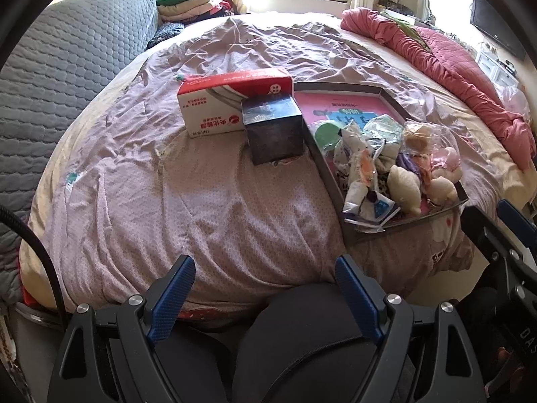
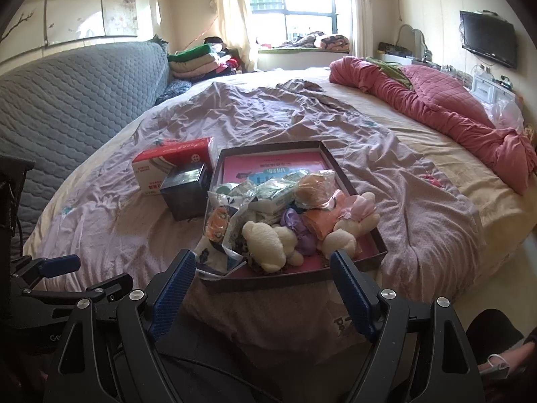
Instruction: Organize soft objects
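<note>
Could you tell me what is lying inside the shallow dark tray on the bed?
The tray holds cream plush toys, crinkly packets and purple and orange soft pieces heaped at its near end. A pink printed sheet lines the bottom, mostly covered by the pile.

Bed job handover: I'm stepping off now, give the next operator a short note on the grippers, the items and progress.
Left gripper: open, empty, held off the near edge of the bed.
Right gripper: open, empty, just short of the tray.
Items: plush toys and plastic packets heaped in the tray's near end. Red-and-white box and dark box stand left of the tray.
Done: nothing visibly sorted.
Left: sorting the whole pile.
</note>
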Action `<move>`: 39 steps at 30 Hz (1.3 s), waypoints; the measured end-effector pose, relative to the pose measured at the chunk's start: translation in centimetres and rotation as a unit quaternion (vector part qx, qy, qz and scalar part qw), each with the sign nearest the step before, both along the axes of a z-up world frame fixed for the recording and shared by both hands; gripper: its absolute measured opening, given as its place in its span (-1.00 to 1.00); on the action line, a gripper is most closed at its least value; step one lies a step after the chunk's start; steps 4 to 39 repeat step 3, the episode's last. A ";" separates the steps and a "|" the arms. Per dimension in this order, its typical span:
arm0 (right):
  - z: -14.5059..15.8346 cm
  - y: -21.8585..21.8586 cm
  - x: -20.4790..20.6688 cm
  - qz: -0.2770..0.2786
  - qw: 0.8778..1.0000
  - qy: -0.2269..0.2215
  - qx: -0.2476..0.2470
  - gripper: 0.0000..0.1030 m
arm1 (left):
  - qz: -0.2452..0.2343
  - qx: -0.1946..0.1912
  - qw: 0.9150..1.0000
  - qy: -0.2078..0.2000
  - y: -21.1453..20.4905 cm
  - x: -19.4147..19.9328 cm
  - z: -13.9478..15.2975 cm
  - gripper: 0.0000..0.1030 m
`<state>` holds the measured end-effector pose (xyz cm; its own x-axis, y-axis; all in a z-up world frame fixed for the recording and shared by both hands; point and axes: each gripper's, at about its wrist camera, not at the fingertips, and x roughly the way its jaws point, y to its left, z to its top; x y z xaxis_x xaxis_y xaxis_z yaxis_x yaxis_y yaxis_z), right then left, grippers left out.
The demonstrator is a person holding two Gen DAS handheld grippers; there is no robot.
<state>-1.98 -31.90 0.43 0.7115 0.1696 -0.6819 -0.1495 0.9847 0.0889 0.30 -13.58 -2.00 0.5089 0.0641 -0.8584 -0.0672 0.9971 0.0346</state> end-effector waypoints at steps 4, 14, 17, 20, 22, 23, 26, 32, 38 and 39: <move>-0.3 -0.2 0.2 -0.001 1.000 -0.002 0.002 0.62 | -0.004 -0.001 1.000 0.000 0.4 0.3 -0.5 0.65; -0.3 -0.2 0.2 -0.001 1.000 -0.002 0.002 0.62 | -0.004 -0.001 1.000 0.000 0.4 0.3 -0.5 0.65; -0.3 -0.2 0.2 -0.001 1.000 -0.002 0.002 0.62 | -0.004 -0.001 1.000 0.000 0.4 0.3 -0.5 0.65; -0.3 -0.2 0.2 -0.001 1.000 -0.002 0.002 0.62 | -0.004 -0.001 1.000 0.000 0.4 0.3 -0.5 0.65; -0.3 -0.2 0.2 -0.001 1.000 -0.002 0.002 0.62 | -0.004 -0.001 1.000 0.000 0.4 0.3 -0.5 0.65; -0.3 -0.2 0.2 -0.001 1.000 -0.002 0.002 0.62 | -0.004 -0.001 1.000 0.000 0.4 0.3 -0.5 0.65; -0.3 -0.2 0.2 -0.001 1.000 -0.002 0.002 0.62 | -0.004 -0.001 1.000 0.000 0.4 0.3 -0.5 0.65; -0.3 -0.2 0.2 -0.001 1.000 -0.002 0.002 0.62 | -0.004 -0.001 1.000 0.000 0.4 0.3 -0.5 0.65; -0.3 -0.2 0.2 -0.001 1.000 -0.002 0.002 0.62 | -0.004 -0.001 1.000 0.000 0.4 0.3 -0.5 0.65; -0.3 -0.2 0.2 -0.001 1.000 -0.002 0.002 0.62 | -0.004 -0.001 1.000 0.000 0.4 0.3 -0.5 0.65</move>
